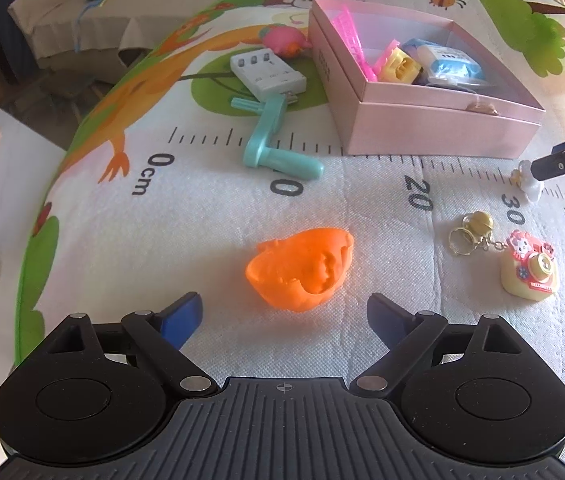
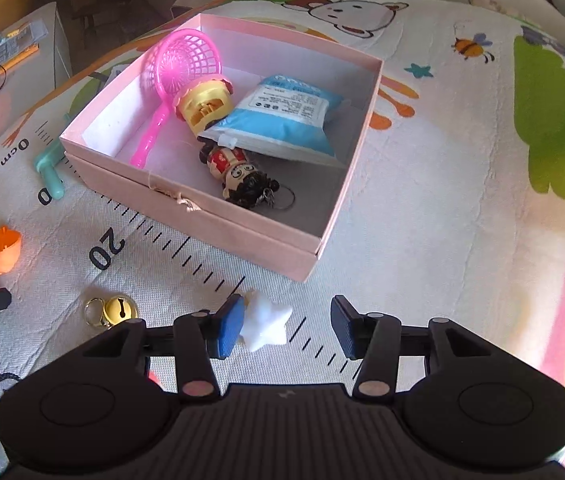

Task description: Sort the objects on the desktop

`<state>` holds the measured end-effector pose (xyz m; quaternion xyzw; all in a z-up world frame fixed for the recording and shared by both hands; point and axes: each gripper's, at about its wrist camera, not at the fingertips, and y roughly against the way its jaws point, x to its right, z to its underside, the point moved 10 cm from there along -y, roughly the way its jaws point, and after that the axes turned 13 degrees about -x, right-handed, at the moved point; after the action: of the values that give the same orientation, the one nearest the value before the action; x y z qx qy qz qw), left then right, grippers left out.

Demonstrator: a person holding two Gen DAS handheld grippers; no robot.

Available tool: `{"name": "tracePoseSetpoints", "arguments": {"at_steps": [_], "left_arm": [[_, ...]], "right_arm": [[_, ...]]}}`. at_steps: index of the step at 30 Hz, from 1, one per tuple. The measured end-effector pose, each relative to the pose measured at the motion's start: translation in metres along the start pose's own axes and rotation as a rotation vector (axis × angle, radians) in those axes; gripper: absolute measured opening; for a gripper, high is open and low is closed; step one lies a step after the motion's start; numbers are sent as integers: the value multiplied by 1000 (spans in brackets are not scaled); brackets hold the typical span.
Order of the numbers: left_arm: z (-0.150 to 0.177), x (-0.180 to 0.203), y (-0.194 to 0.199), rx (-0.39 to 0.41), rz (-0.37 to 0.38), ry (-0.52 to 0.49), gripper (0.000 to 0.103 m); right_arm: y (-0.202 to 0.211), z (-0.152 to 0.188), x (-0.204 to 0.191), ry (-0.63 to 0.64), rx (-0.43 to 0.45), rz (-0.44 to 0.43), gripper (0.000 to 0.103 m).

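Four things lie in our one pink box [image 2: 218,222]: net [image 2: 186,64], yellow toy [image 2: 202,106], blue packet [image 2: 282,120], doll [image 2: 238,174]. Our right gripper [image 2: 286,328] brackets one white star [image 2: 264,320], left pad touching, unclamped. Our left gripper [image 1: 284,320] gapes before one orange shell [image 1: 302,268].

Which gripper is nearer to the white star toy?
Right. The right gripper has the white star toy between its fingers; the left gripper hovers by the orange shell.
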<state>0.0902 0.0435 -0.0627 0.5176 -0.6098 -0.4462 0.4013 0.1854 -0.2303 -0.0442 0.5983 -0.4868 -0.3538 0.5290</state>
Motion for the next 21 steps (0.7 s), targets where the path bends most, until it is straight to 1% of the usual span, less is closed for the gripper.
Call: {"name": "tracePoseSetpoints", "arguments": {"at_steps": [4, 8, 9, 10, 12, 14, 15, 16, 19, 21], "left_arm": [[-2, 8, -3, -3, 7, -19, 94], [-1, 17, 0, 0, 23, -26, 94], [0, 18, 1, 2, 25, -28, 94], [0, 18, 1, 4, 25, -29, 94], [1, 16, 1, 1, 17, -25, 94], [1, 13, 2, -1, 5, -20, 94], [0, 11, 2, -1, -1, -17, 94], [0, 9, 2, 1, -6, -13, 94], [-4, 2, 1, 7, -16, 13, 93], [-6, 0, -2, 5, -19, 24, 91]], "right_arm": [[-4, 7, 8, -77, -16, -72, 48], [-14, 1, 2, -101, -25, -133, 46], [-18, -1, -3, -110, -41, -169, 43], [-20, -2, -10, -117, -50, -206, 42], [-21, -4, -30, -107, -64, -292, 41], [-13, -5, -49, -66, -53, -343, 41], [-6, -5, -58, -33, -41, -345, 41], [-1, -4, -64, -3, -30, -326, 41], [9, -2, -72, 65, 7, -240, 41], [7, -1, -73, 92, 10, -187, 42]]}}
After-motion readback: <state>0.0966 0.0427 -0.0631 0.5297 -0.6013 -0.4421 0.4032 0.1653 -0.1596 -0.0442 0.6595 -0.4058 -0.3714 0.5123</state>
